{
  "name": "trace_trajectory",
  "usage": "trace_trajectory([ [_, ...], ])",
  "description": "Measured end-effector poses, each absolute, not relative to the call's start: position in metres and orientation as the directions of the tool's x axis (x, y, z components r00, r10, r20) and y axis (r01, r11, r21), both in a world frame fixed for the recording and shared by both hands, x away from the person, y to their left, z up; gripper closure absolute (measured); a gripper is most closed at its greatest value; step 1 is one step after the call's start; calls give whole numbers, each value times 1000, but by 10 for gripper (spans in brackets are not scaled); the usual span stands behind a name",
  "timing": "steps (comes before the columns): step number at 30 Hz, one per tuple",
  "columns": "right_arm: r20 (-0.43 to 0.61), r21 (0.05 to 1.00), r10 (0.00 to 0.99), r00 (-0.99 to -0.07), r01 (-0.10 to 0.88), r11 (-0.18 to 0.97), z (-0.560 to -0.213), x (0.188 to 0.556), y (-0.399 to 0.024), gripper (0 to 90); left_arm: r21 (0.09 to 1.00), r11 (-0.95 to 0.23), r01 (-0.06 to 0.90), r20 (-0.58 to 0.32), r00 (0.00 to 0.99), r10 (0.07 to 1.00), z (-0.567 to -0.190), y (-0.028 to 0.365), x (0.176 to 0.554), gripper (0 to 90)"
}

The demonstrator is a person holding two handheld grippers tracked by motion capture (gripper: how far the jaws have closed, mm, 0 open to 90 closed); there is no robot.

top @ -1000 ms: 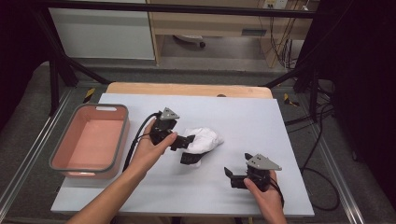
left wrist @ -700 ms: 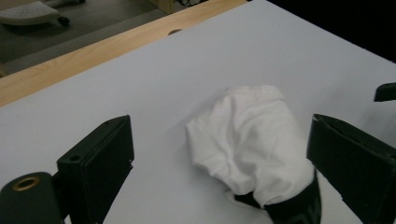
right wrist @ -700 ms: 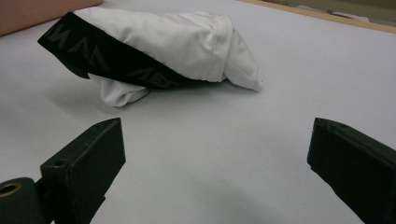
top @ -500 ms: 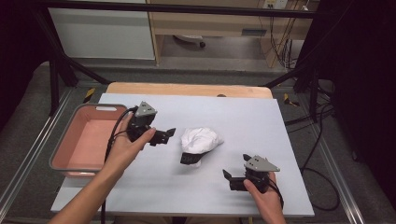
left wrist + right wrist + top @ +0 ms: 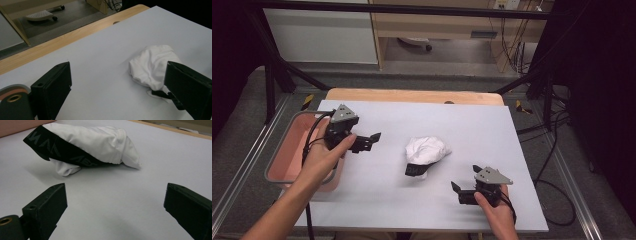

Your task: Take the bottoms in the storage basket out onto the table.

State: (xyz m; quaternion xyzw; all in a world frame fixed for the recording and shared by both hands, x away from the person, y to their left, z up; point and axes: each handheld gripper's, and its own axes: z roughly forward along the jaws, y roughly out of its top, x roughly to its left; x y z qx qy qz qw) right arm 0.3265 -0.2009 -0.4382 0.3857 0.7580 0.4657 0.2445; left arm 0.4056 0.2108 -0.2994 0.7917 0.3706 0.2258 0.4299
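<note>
White garment (image 5: 427,150) with black waistband: bunched at table (image 5: 492,130) centre, touching neither gripper. Left gripper (image 5: 371,140): near left edge, just beside pink bin (image 5: 287,155), jaws spread, nothing grasped, aimed toward garment. Right gripper (image 5: 457,191): near front edge, toward right corner, jaws spread, nothing grasped, garment ahead and apart.
</note>
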Motion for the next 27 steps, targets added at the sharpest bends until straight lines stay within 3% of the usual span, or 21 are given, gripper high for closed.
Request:
trace_trajectory([
  [27,-14,897,830,-558,360,257,-437,326,-203,52,865,-281,415,0,561,827,-309,284,381,70],
])
